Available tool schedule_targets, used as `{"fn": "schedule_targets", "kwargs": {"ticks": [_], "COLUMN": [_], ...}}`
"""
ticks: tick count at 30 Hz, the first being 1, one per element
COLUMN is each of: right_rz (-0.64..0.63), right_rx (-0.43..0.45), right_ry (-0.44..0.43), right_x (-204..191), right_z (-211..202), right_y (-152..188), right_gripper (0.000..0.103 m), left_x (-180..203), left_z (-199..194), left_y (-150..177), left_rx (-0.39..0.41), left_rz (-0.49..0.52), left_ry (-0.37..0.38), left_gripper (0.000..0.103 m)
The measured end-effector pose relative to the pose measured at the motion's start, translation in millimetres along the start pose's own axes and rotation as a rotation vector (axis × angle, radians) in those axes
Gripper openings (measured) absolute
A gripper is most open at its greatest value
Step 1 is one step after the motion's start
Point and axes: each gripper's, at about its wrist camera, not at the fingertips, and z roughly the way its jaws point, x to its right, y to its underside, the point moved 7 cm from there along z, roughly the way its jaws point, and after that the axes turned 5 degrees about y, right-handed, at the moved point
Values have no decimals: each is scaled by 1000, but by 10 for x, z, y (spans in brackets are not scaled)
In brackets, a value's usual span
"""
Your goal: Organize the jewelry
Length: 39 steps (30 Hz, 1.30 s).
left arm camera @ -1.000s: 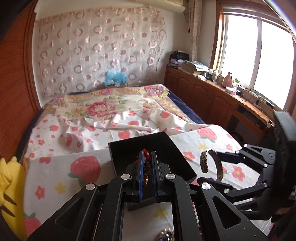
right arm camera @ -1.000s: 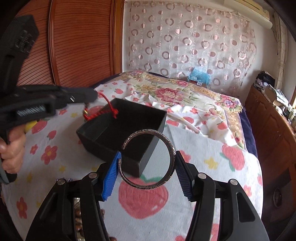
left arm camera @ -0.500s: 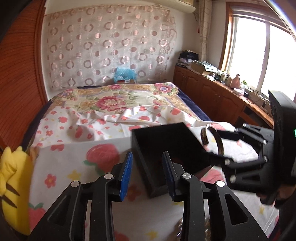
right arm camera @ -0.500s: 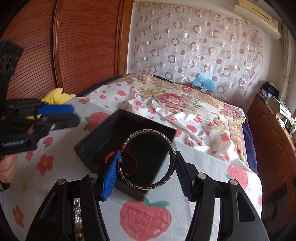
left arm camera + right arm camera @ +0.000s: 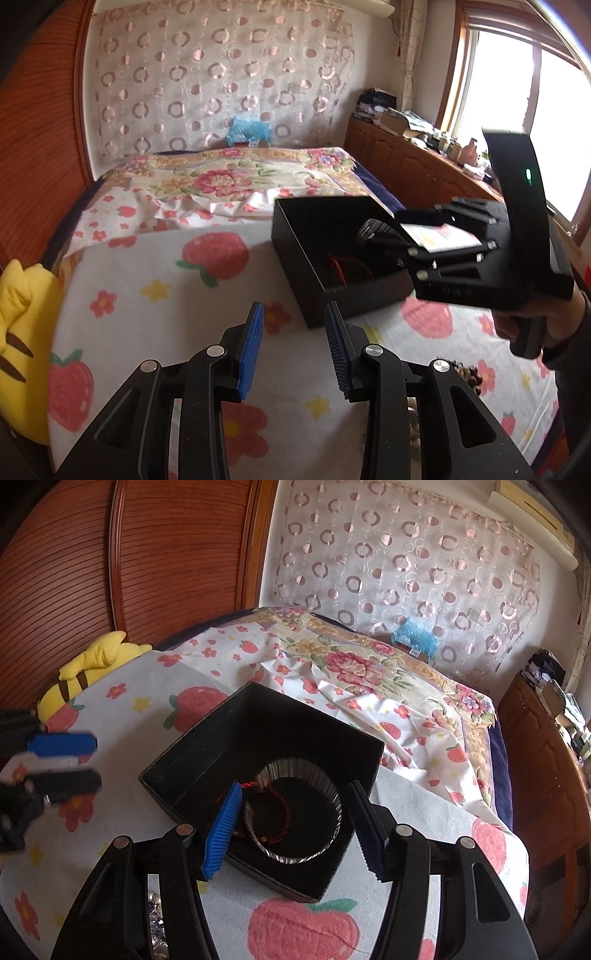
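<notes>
Right wrist view: right gripper sits directly over the black box, pinching a silver bangle across its width, one blue pad on each outer side. Bangle's ring plane faces the camera and hangs inside the box opening, low over the dark floor; can't tell if it touches the bottom. Red cord bracelet already lies in the box, seen through and just left of the bangle. So the drop path is straight down, box walls on all sides of the ring; release looks like the next step, judging by position.

Left wrist view: left gripper is empty, pads spread partway with nothing between them, over the strawberry-print sheet, near the box's near-left corner but clear of it. Box lies ahead and to its right. Right gripper is clearly the nearer one to the box. More loose jewelry, beaded, partly hidden behind the left gripper's right finger, likely next pick. Yellow plush at far left, not involved.
</notes>
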Motion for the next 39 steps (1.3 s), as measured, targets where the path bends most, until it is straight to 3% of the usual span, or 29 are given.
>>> {"fn": "schedule_targets", "kwargs": {"ticks": [11,14,21,29,37,39], "right_rz": [71,120,204,199,211,208], "right_rx": [38,44,51,37,31,27], "right_ry": [6,14,-3,3,-7,-9], "right_x": [164,235,294,200,183,167], "right_z": [-356,-542,-841,-932,-918,-904], "right_y": [174,388,878,1163,1204,1212], "right_gripper": [62,62,62,62,62,62], "left_x": [283,357,525,559,522,518], "left_z": [53,65,139,271,314,302], "left_y": [233,294,434,529,587,594], "left_rx": [-53,-66,-107,-167,-193,-196], "left_rz": [22,22,30,-2,-51,-71], "left_ry": [51,70,105,143,188,222], "left_gripper": [33,40,40,40,40,33]}}
